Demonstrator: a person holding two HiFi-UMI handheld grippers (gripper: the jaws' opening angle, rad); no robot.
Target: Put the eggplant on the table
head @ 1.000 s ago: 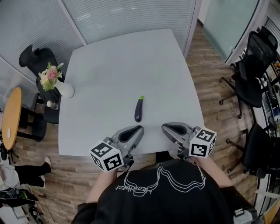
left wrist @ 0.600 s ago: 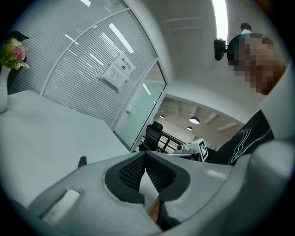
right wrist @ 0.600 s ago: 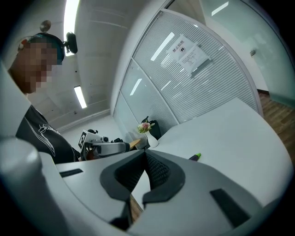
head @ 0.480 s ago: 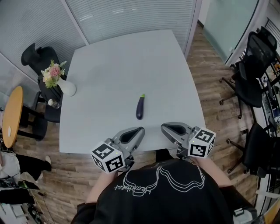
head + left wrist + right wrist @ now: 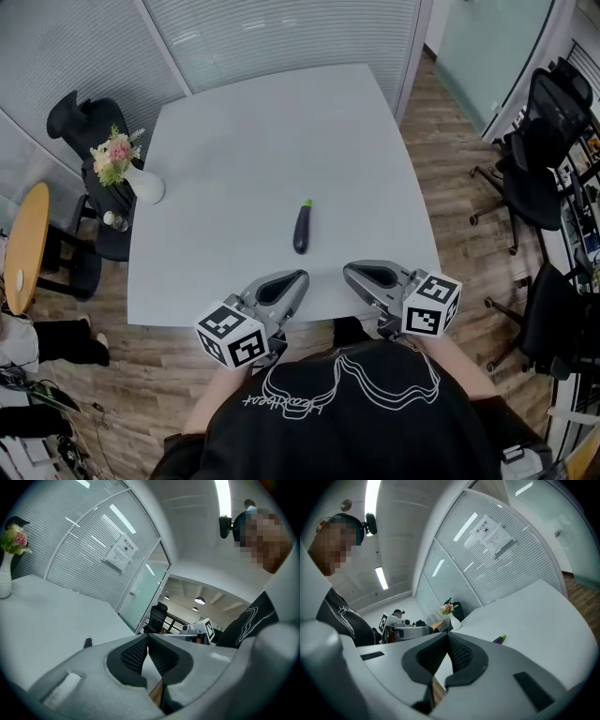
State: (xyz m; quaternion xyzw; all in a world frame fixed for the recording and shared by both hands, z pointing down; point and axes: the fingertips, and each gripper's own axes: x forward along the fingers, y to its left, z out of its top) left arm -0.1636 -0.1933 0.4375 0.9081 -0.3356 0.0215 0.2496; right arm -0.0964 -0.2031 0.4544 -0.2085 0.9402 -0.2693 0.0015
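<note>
Eggplant [image 5: 302, 227] lies on table [image 5: 234, 178] — tools closed, apart.

We see bright, even light from ceiling strips [image 5: 371, 501]; soft shadows, sharp focus, fisheye bending with dark corners.

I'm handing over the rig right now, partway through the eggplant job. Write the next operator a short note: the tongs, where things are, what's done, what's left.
Left tongs: shut and empty, at the near edge of the table.
Right tongs: shut and empty, beside the left at the same edge.
Eggplant: lies on the table just beyond both tongs, green stem pointing away from the person. Nothing touches it.
Vase of flowers: at the table's left edge, well apart from the eggplant.
Done: the eggplant is on the table.
Left: apparently nothing for this task.
</note>
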